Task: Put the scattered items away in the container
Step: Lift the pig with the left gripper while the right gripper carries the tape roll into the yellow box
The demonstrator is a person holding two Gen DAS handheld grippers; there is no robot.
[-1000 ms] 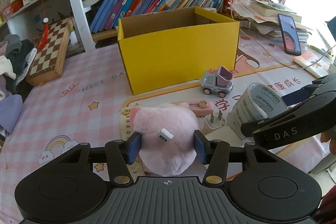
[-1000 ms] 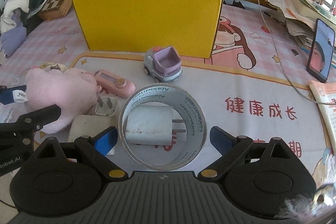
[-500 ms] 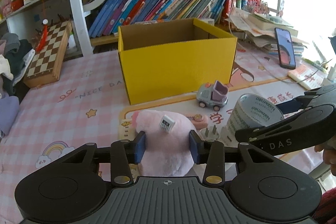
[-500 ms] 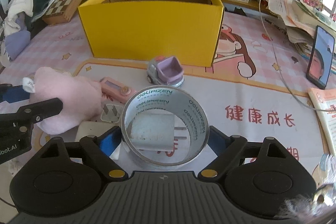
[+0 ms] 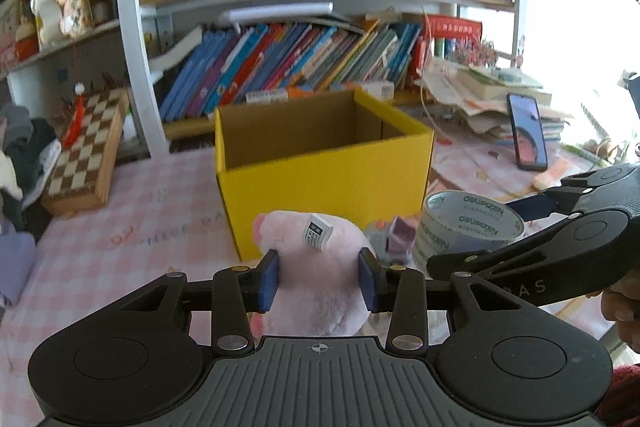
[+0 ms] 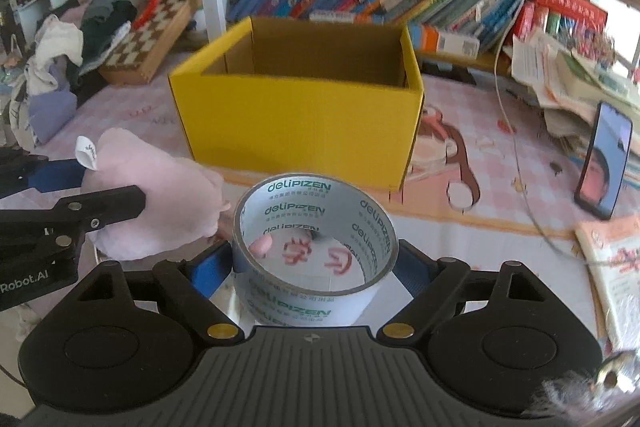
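A pink plush toy with a white tag is pinched between the blue pads of my left gripper and hangs above the mat. My right gripper is shut on a roll of grey printed tape, also lifted off the table. The open yellow cardboard box stands just beyond both, its inside looking bare from here. In the right wrist view the plush toy hangs left of the tape, in front of the box. A small toy car peeks out behind the plush.
A chessboard and a heap of clothes lie at the left. A phone leans on stacked papers and books at the right, with a thin cable beside it. Bookshelves rise behind the box.
Both grippers closed on their things and rose: the plush and the tape roll left the mat. The white chargers seen through the tape dropped out of sight. Both views tilted up.
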